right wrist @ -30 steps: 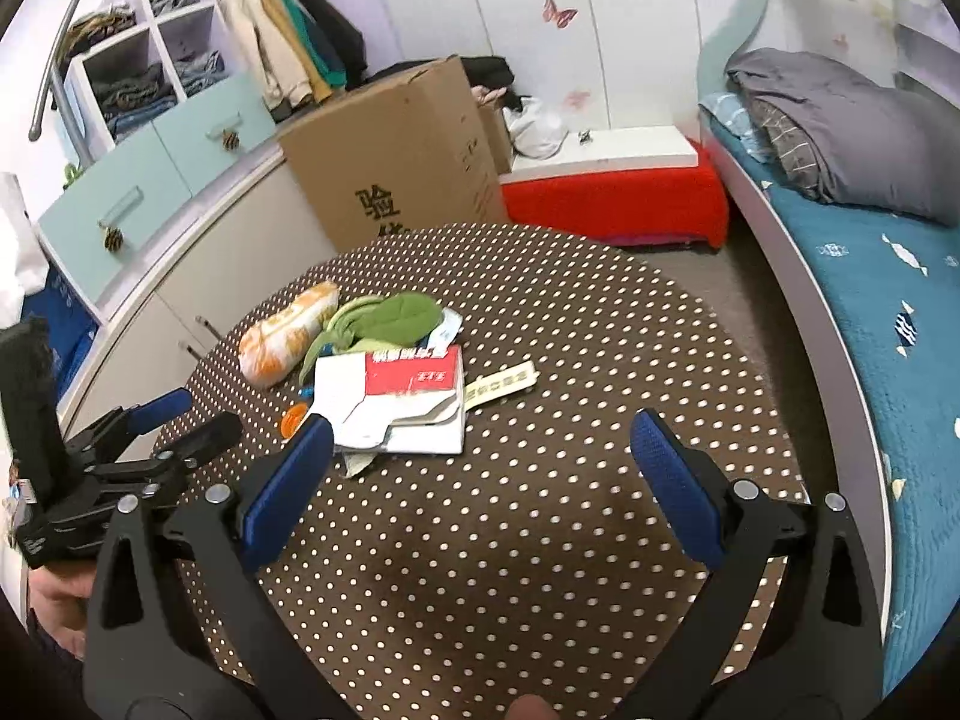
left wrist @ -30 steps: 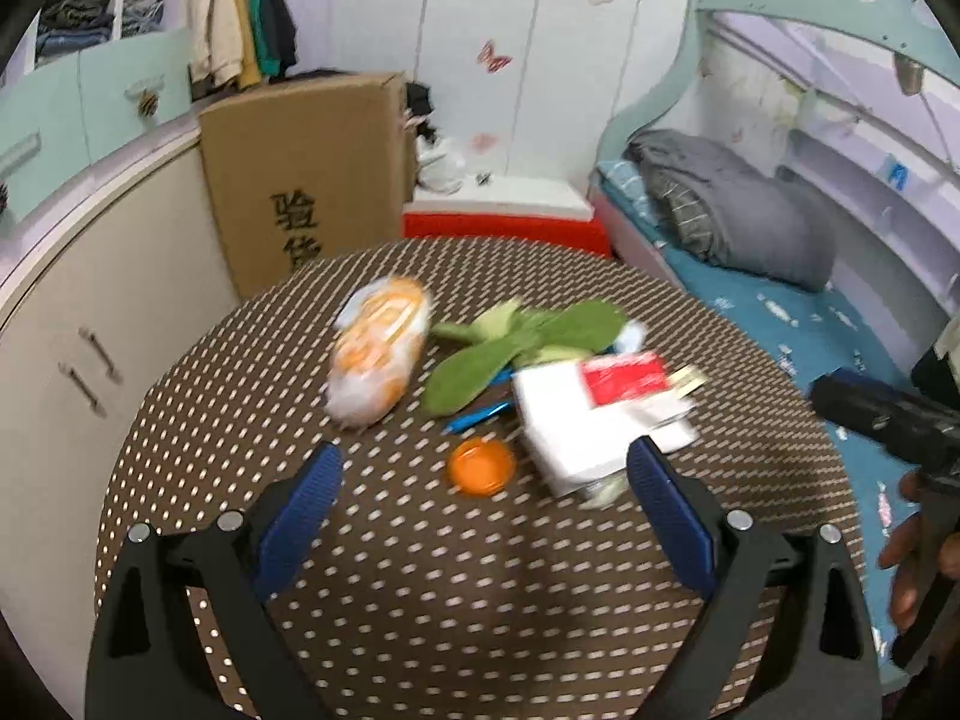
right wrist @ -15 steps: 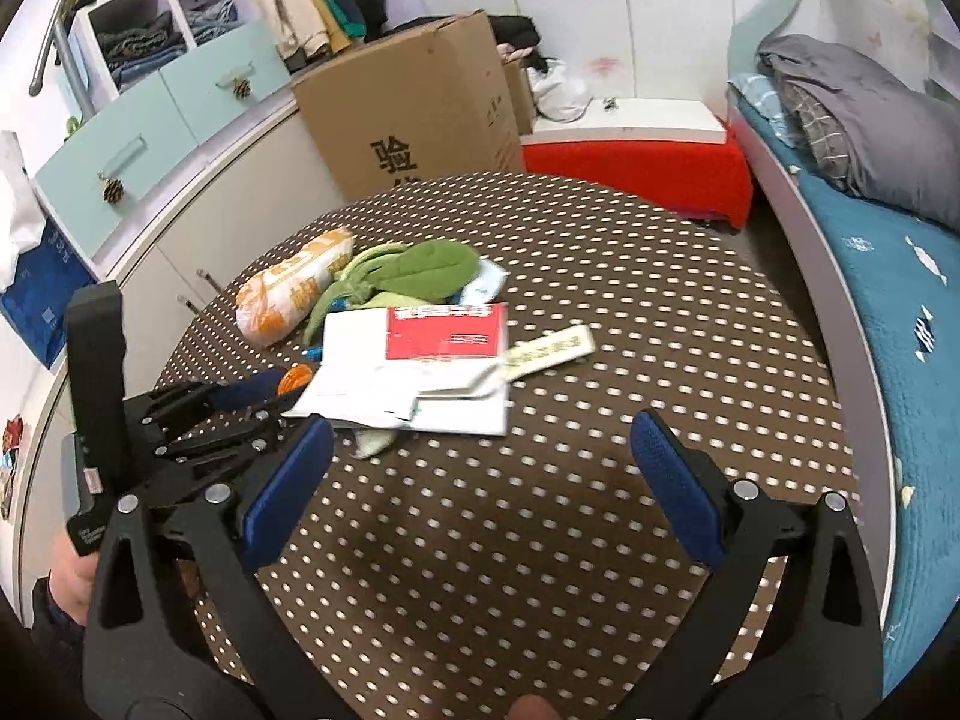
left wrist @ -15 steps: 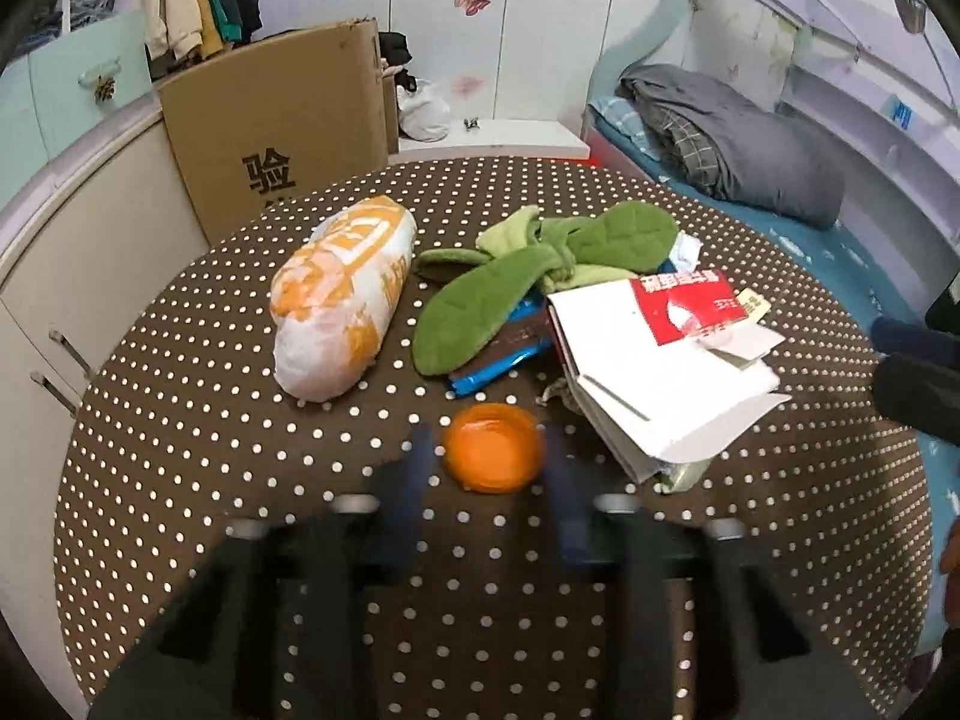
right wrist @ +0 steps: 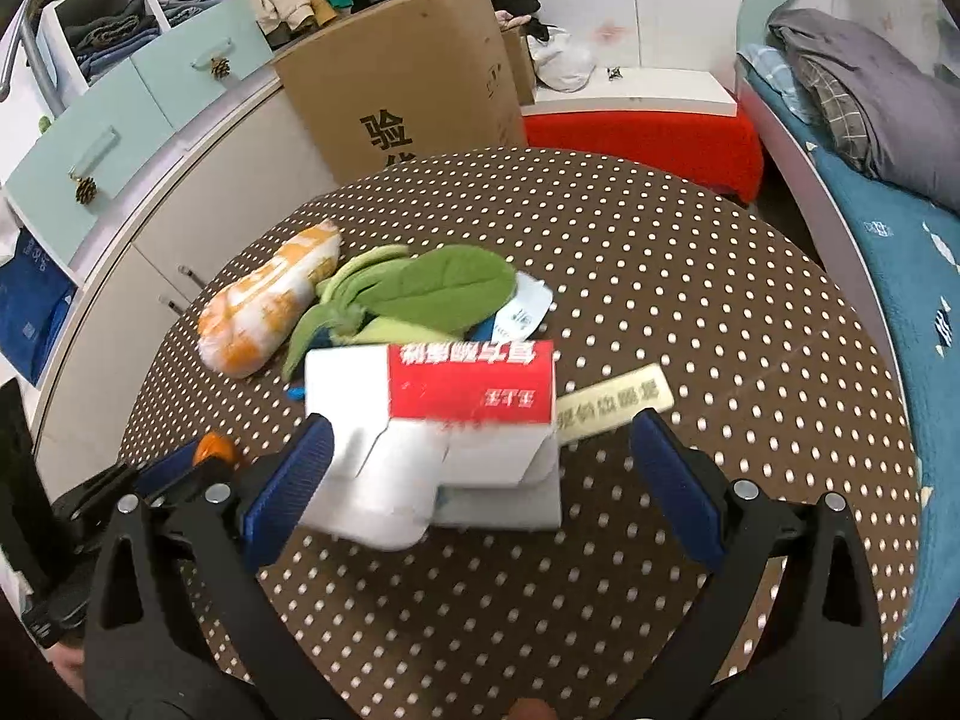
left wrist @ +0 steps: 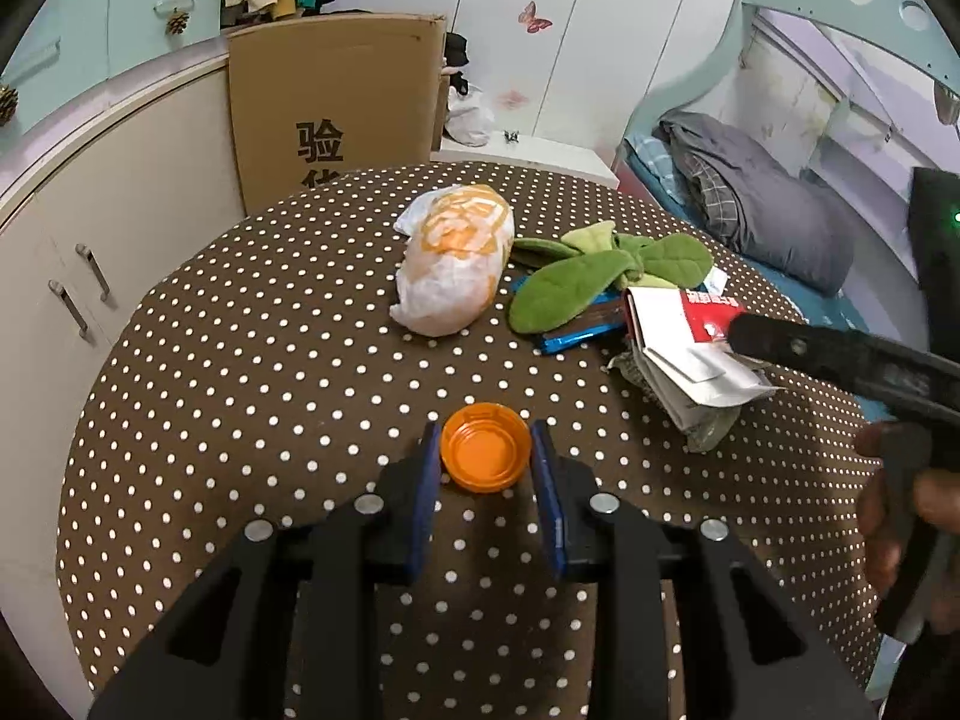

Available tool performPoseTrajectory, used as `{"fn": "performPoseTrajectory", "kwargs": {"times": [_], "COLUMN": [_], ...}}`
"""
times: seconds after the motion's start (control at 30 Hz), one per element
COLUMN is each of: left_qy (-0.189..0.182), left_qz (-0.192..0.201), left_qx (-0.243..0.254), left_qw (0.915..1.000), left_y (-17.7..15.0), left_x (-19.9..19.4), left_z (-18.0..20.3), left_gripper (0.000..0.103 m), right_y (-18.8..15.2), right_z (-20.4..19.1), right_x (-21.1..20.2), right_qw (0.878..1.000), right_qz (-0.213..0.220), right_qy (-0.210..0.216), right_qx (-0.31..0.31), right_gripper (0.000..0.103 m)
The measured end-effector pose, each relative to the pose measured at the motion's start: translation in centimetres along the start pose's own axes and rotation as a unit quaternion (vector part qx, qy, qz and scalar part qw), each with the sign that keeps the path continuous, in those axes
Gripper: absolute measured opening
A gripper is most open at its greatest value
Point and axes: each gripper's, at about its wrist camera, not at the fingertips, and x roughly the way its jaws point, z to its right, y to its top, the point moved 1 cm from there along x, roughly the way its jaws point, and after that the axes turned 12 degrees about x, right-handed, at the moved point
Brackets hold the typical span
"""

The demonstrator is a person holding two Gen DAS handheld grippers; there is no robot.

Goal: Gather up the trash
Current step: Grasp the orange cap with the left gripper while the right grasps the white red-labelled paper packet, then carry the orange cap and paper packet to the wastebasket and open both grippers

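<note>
An orange bottle cap (left wrist: 485, 455) lies on the brown dotted round table (left wrist: 252, 372). My left gripper (left wrist: 485, 483) is shut on the cap, a blue pad on each side of it; the cap also shows in the right wrist view (right wrist: 215, 449). My right gripper (right wrist: 480, 480) is open, its jaws straddling a flattened white and red carton (right wrist: 444, 420), which also shows in the left wrist view (left wrist: 690, 336). An orange and white plastic bag (left wrist: 456, 270), a green leaf-shaped cloth (left wrist: 594, 276) and a blue wrapper (left wrist: 576, 336) lie behind.
A yellow paper strip (right wrist: 612, 402) lies right of the carton. A cardboard box (left wrist: 336, 108) and cream cabinets (left wrist: 120, 192) stand behind and left of the table. A bed (right wrist: 888, 192) with a grey blanket is on the right.
My left gripper has moved forward and closed around the orange cap. My right gripper has moved in over the white and red carton, staying open.
</note>
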Motion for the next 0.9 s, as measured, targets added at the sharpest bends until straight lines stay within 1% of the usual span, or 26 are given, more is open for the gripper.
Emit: {"fn": "performPoseTrajectory", "kwargs": {"times": [0.07,0.13,0.17,0.2,0.23,0.33,0.4,0.5,0.6,0.73,0.8,0.9], "left_qy": [-0.004,-0.007,-0.008,-0.009,-0.01,-0.01,-0.01,-0.01,-0.014,-0.015,-0.014,-0.009], "left_qz": [0.0,0.0,0.0,0.0,0.0,-0.002,-0.003,-0.003,-0.002,-0.003,-0.003,-0.006], "left_qx": [-0.003,-0.005,-0.006,-0.006,-0.006,-0.004,-0.004,-0.005,-0.006,-0.006,-0.007,-0.009], "left_qw": [1.0,1.0,0.9999,0.9999,0.9999,0.9999,0.9999,0.9999,0.9999,0.9999,0.9999,0.9999], "left_y": [-0.2,-0.1,-0.2,-0.3,-0.4,-0.4,-0.5,-0.6,-0.5,-0.3,-0.2,-0.5], "left_x": [-0.1,0.0,0.0,-0.2,-0.2,-0.4,-0.4,-0.6,-0.7,-0.5,-0.6,-0.6], "left_z": [0.1,0.3,0.3,0.4,0.5,0.9,1.1,1.3,1.6,1.7,1.9,1.9], "left_gripper": [0.029,0.029,0.029,0.029,0.029,0.029,0.029,0.029,0.029,0.029,0.029,0.029], "right_y": [0.1,-0.1,-0.1,-0.1,-0.2,-0.9,-1.3,-1.7,-2.0,-2.8,-3.4,-4.2], "right_z": [-0.2,-0.1,0.0,0.1,0.0,-0.4,-0.3,-0.2,0.0,-0.2,-0.6,-1.4], "right_x": [0.9,1.4,1.3,1.4,1.2,0.2,-1.0,-2.8,-3.7,-4.0,-4.2,-4.0], "right_qw": [1.0,1.0,1.0,1.0,0.999,0.999,0.998,0.997,0.996,0.993,0.989,0.986], "right_qz": [-0.004,-0.002,0.001,-0.003,-0.007,0.002,0.01,0.021,0.02,0.007,-0.007,-0.019], "right_qy": [0.01,0.007,0.013,0.021,0.031,0.04,0.055,0.069,0.078,0.105,0.137,0.149], "right_qx": [-0.015,-0.025,-0.023,-0.019,-0.018,-0.036,-0.035,-0.038,-0.044,-0.047,-0.054,-0.068], "right_gripper": [0.096,0.075,0.059,0.049,0.045,0.041,0.033,0.027,0.026,0.023,0.022,0.021]}}
